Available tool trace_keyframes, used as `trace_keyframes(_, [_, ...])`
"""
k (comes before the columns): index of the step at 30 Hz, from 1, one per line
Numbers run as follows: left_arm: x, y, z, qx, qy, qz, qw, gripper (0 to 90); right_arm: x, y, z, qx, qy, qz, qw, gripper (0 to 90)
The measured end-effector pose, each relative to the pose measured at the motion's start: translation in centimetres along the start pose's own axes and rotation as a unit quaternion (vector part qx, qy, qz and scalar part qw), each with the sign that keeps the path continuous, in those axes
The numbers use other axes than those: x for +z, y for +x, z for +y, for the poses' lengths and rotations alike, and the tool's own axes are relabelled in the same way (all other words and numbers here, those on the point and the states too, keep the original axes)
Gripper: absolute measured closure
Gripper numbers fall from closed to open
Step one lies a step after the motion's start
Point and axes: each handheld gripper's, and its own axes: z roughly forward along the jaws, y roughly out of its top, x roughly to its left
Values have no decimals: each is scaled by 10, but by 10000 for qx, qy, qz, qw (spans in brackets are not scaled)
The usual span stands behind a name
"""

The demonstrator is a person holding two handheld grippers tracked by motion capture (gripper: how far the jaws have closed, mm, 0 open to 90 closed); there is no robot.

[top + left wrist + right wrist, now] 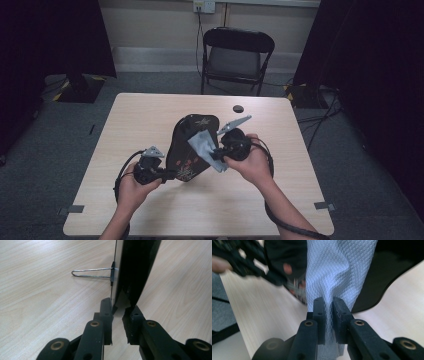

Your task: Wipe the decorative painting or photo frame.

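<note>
While your left gripper (pixel 167 173) pinches the lower edge of the black board (pixel 191 145) and holds it tilted up off the desk (pixel 150 115), your right gripper (pixel 216 154) is clamped on a pale blue cloth (pixel 202 145) that lies against the board's face, near the middle of the desk.

Both grips sit right at the edge of what they hold. If you press hard with the cloth, the board could twist or slide out of the left gripper, because only a thin strip of its edge is caught. The cloth could likewise pull free of the right gripper if it drags on the surface.

Your left gripper view shows a wire clip (pixel 92 273) standing out from the board's side above the wood, a detail the high view cannot resolve. Your right gripper view shows the cloth's woven diamond texture (pixel 337 267) and its fold running between the jaws. From above you see both hands and the board's printed, curved outline.
</note>
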Motion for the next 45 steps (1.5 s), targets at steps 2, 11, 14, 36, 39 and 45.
trace_keyframes(2, [0,0,0,-2,-3,0,10000,786,-13,2,14,-107,-93,-80,9999,822])
trace_keyframes(11, [0,0,0,2,-34,35,10000,786,-36,7,54,-191,-292,-336,9988,822])
trace_keyframes(14, [0,0,0,10,-31,36,10000,786,-29,7,50,-159,-283,-255,9991,822])
trace_keyframes(36, [0,1,0,22,4,33,10000,786,47,0,-29,163,311,123,9993,822])
trace_keyframes(39, [0,0,0,24,4,33,10000,786,54,-1,-38,221,384,143,9989,821])
trace_keyframes(45, [0,0,0,15,7,25,10000,786,72,0,-57,321,596,214,9975,821])
